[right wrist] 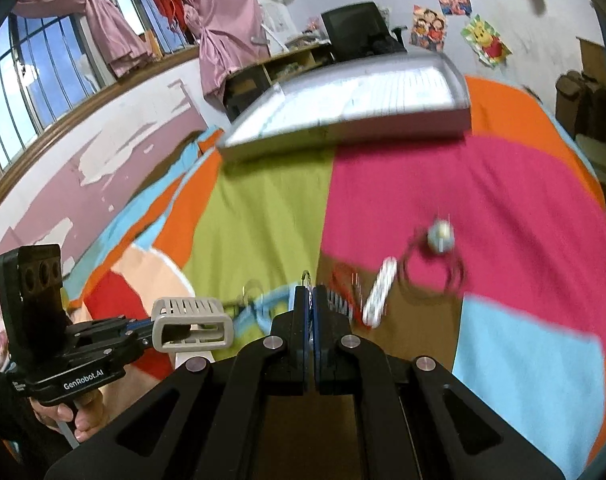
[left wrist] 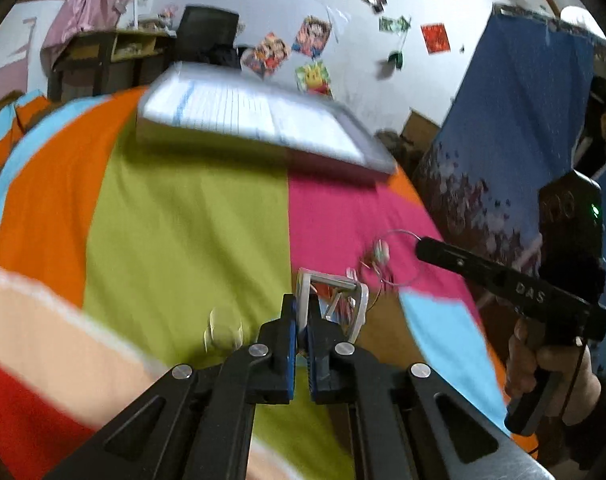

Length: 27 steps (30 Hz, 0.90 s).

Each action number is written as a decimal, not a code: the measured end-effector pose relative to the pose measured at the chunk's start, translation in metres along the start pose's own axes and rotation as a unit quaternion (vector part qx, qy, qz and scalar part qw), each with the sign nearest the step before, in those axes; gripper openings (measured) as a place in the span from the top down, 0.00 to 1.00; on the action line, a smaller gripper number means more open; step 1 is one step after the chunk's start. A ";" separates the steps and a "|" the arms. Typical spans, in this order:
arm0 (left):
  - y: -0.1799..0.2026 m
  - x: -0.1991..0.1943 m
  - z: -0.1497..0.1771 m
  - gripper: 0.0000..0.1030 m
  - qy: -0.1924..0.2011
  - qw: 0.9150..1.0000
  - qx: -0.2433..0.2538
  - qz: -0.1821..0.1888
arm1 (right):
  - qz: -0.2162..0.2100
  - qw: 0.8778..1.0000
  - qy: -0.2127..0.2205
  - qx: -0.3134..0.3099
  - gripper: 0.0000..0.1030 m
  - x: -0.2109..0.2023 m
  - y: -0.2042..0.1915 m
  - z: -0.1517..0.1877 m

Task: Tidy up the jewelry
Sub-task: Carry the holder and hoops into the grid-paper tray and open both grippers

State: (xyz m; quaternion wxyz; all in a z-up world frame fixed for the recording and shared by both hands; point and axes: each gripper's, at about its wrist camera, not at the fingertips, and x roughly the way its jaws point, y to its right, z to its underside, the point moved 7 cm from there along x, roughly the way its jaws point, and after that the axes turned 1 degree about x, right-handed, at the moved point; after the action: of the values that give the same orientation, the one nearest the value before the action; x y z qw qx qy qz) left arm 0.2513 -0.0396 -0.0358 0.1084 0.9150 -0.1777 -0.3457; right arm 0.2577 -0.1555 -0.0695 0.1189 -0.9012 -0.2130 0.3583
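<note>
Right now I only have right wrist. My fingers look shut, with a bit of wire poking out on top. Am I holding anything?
Observer: Looks like it. Left wrist shows a thin wire hoop hanging at the tips of the right gripper, apparently pinched there.
Operator: Here the slatted holder hides the left fingers. Gripping it?
Observer: Yes. The left gripper is shut on one side bar of the white slatted holder.
Operator: What's off frame to my right?
Observer: A blue patterned cloth hangs right beside the bed edge.
</note>
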 end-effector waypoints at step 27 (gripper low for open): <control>-0.079 0.137 -0.156 0.91 0.032 0.996 -0.039 -0.068 | 0.040 0.998 0.046 -0.011 0.98 0.111 0.031 -0.184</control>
State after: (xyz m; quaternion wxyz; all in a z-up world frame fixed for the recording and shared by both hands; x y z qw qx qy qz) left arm 0.4715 -0.0103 -0.0271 0.1258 0.9306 -0.0978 -0.3295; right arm 0.4676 -0.1423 -0.0151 0.1044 -0.9257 -0.1753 0.3185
